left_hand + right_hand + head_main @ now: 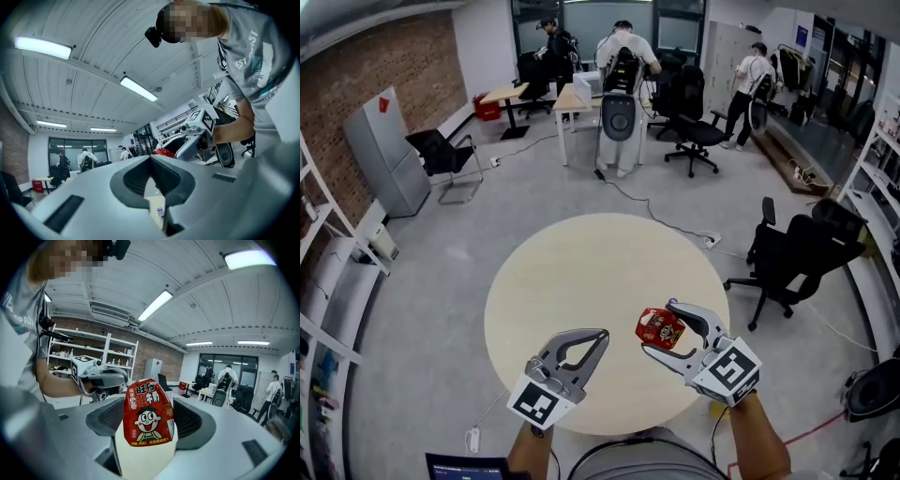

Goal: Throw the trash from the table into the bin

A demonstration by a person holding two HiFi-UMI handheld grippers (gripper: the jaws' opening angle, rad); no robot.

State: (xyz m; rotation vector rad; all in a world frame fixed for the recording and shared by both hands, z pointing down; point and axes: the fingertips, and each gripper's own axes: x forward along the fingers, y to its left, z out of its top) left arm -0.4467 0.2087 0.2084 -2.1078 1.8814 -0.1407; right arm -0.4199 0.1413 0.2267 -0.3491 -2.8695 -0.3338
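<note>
Right gripper (658, 327) clamped on a red snack packet (661, 329); its two jaws close on the packet's sides. In the right gripper view the packet (148, 413) stands upright between the ribbed pads, its cartoon face and white print facing the camera, with pale tabletop below it. The packet is held over the near right part of the round light-wood table (581, 272), close to the person's edge. Whether it touches the tabletop is not clear.

Left gripper (598, 336) clenched and empty. In the left gripper view the jaws meet tip to tip with nothing between them, and only a strip of table shows through the gap behind the tips. It hovers over the near edge of the table, just left of the right gripper, tips pointing toward the packet but apart from it. The left gripper view also catches the right gripper (187, 140) with the red packet (161, 151) at its front.

A bare forearm (759, 436) shows behind the right gripper. A black office chair (787, 258) stands right of the table. People (623, 47) stand at desks at the far end of the room. A grey cabinet (384, 150) stands by the brick wall on the left.
</note>
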